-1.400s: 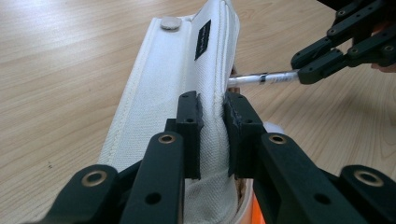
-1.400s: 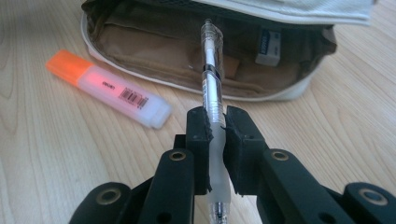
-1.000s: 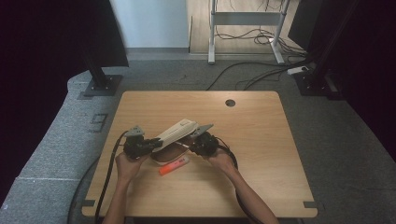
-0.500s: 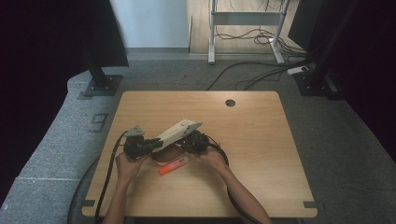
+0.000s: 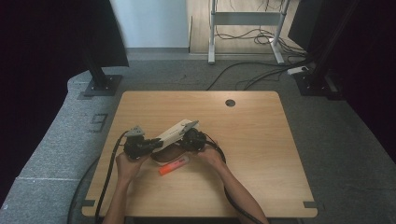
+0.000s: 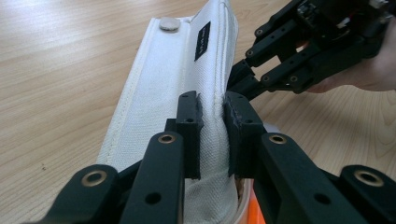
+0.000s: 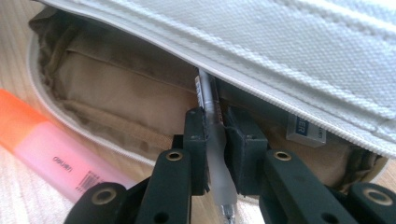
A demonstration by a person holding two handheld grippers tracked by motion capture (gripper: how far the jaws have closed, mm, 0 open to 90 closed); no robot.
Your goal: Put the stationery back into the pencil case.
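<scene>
A white fabric pencil case [image 5: 175, 132] is held tilted above the wooden table [image 5: 261, 154]. My left gripper [image 6: 212, 121] is shut on the edge of the case's white flap [image 6: 159, 93] and holds the case open. My right gripper [image 7: 217, 135] is shut on a slim translucent pen [image 7: 208, 95], whose tip pokes into the case's tan lining under the flap. Its jaws have just been opening slightly, with the pen still between the pads. In the high view the two grippers, left [image 5: 156, 143] and right [image 5: 184, 140], meet at the case. An orange highlighter [image 5: 173, 165] lies on the table just below the case's mouth.
A small white eraser [image 7: 306, 130] lies inside the case. The table has a round cable hole [image 5: 230, 102] at the back. Black cables trail from both grippers over the front edge. Grey carpet and stand feet surround the table.
My right hand has shifted left toward the case, bringing the pen to its mouth. The left gripper and the case have stayed put.
</scene>
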